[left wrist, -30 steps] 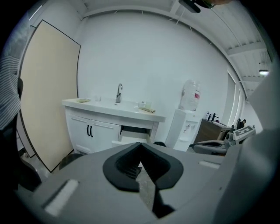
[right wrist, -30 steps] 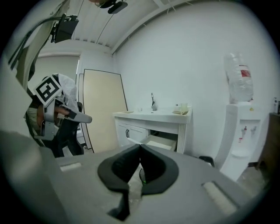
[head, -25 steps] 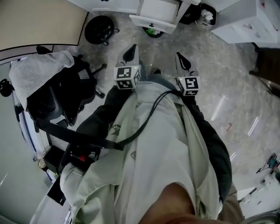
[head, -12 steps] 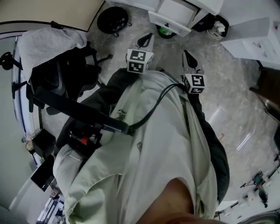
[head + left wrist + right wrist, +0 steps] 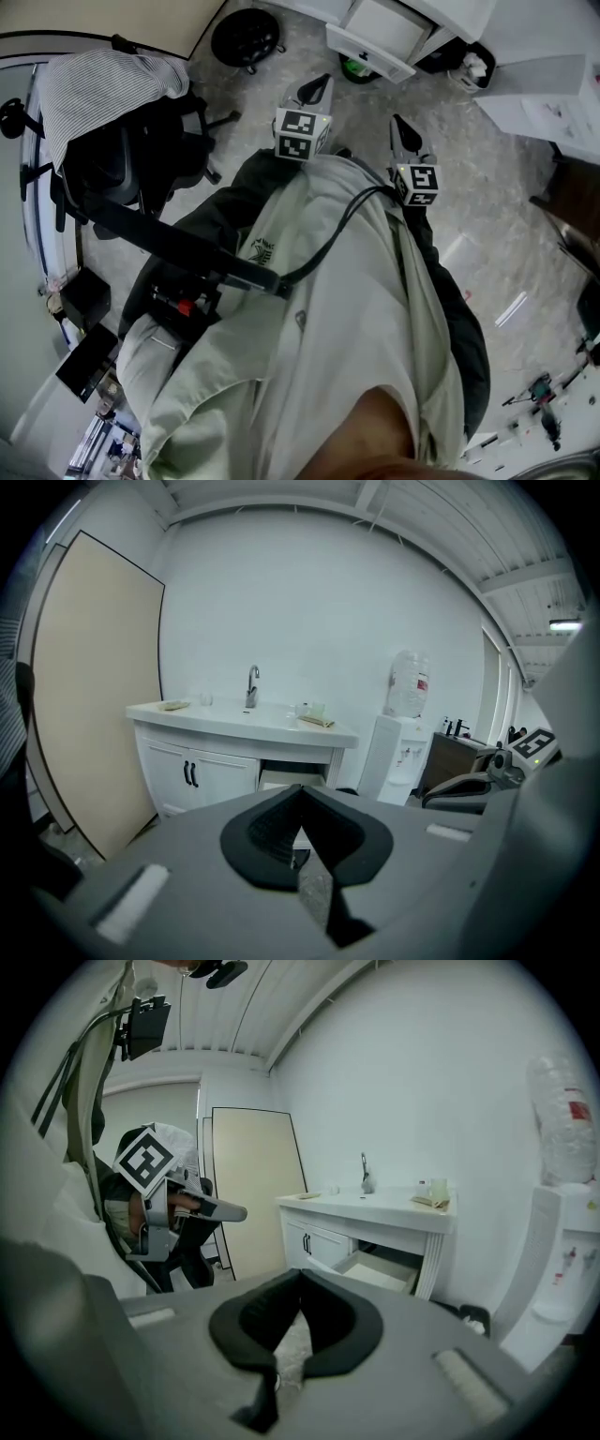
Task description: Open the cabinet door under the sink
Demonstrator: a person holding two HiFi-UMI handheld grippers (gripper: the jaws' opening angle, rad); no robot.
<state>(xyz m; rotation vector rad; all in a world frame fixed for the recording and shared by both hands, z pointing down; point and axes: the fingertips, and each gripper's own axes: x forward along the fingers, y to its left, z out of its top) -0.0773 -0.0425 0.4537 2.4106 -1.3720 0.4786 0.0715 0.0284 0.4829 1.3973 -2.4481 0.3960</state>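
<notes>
The white sink vanity (image 5: 239,726) stands a few steps ahead. Its two cabinet doors (image 5: 192,773) with black handles are closed at the left. To their right a drawer (image 5: 279,780) stands pulled out; it also shows in the right gripper view (image 5: 375,1269) and in the head view (image 5: 375,37). My left gripper (image 5: 300,787) is shut on nothing and points at the vanity. My right gripper (image 5: 300,1271) is also shut and empty. In the head view both grippers, left (image 5: 314,89) and right (image 5: 403,131), hang in front of my body, well short of the doors (image 5: 307,1243).
A water dispenser (image 5: 398,752) stands right of the vanity, with a small bin (image 5: 469,61) between them. An office chair (image 5: 141,159) draped with a striped cloth (image 5: 98,84) is at my left, a black round base (image 5: 246,37) beyond it. A beige panel (image 5: 94,686) leans left of the vanity.
The head view has swung, so the drawer sits further right in it. Both grippers have shifted a little toward the vanity. Their jaws stay shut.
</notes>
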